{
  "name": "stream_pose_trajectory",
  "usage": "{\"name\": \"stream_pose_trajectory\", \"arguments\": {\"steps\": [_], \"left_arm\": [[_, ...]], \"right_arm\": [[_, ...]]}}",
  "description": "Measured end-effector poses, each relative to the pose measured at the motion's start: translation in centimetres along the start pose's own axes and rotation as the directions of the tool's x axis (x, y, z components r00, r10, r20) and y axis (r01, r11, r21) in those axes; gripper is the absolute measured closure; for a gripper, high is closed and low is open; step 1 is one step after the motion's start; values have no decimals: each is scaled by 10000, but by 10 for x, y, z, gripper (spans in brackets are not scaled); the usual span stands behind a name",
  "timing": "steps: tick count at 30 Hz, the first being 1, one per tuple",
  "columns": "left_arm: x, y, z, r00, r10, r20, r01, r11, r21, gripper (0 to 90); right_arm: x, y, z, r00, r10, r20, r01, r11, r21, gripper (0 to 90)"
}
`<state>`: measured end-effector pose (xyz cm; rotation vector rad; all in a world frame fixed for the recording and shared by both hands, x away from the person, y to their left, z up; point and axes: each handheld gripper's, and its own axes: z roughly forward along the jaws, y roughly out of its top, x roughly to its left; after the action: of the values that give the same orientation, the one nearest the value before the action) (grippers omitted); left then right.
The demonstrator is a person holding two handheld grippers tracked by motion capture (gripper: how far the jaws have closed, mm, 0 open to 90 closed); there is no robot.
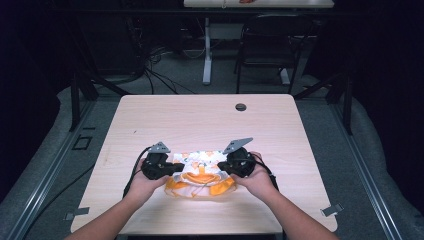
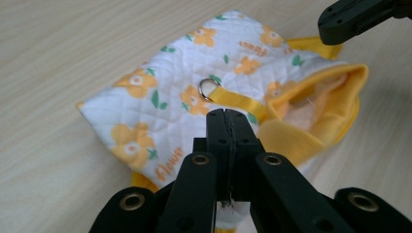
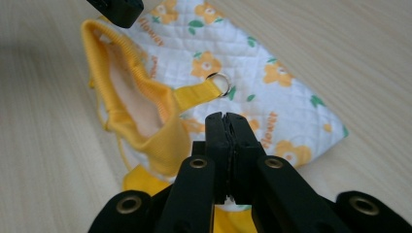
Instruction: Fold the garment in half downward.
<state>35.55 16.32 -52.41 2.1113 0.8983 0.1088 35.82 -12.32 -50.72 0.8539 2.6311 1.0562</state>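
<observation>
The quilted garment (image 1: 202, 172), white with orange flowers and yellow ribbed trim, lies on the near half of the wooden table (image 1: 210, 120), directly between the two grippers. The left gripper (image 1: 172, 169) meets its left edge and the right gripper (image 1: 223, 166) its right edge, each held in one of the person's hands.

In the left gripper view the jaws stand pressed together with a scrap of white fabric caught low between them, so this gripper has hold of the garment's edge. In the right gripper view the jaws are likewise closed tight over the cloth's yellow and white edge, though whether fabric is pinched between them cannot be told.

A yellow strap (image 2: 238, 103) runs across the quilting to a small metal ring (image 2: 209, 88), just beyond the jaw tips.

The table is pale wood with a round grommet (image 1: 241, 107) near its far edge. Beyond it, the dim room holds a dark chair (image 1: 270, 45), a white table leg (image 1: 207, 50) and cables on the grey floor.
</observation>
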Motion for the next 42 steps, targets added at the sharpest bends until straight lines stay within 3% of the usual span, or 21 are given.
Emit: {"name": "stream_pose_trajectory", "arguments": {"steps": [3, 7, 16, 21, 29, 42], "left_arm": [[-6, -10, -1, 9999, 82, 108, -84, 9999, 120, 900], [-10, -22, 0, 9998, -43, 207, 37, 9996, 273, 900], [-7, -39, 8, 10000, 17, 44, -20, 9981, 623, 898], [-2, -47, 13, 9998, -166, -65, 170, 9976, 675, 897], [-2, -50, 17, 9999, -97, -128, 105, 9979, 635, 899], [1, -47, 19, 9997, -26, -261, 44, 9977, 682, 900]], "right_arm": [[11, -7, 3, 9996, -218, -199, 222, 9996, 193, 884], [18, -15, 7, 9992, -166, -372, 175, 9995, 265, 885], [24, -34, 17, 9977, 108, -662, -80, 9991, 427, 880], [25, -44, 24, 9976, 222, -659, -178, 9976, 663, 873], [24, -53, 29, 9951, 645, -751, -603, 9966, 567, 873], [24, -51, 32, 9955, 700, -638, -658, 9956, 666, 878]]}}
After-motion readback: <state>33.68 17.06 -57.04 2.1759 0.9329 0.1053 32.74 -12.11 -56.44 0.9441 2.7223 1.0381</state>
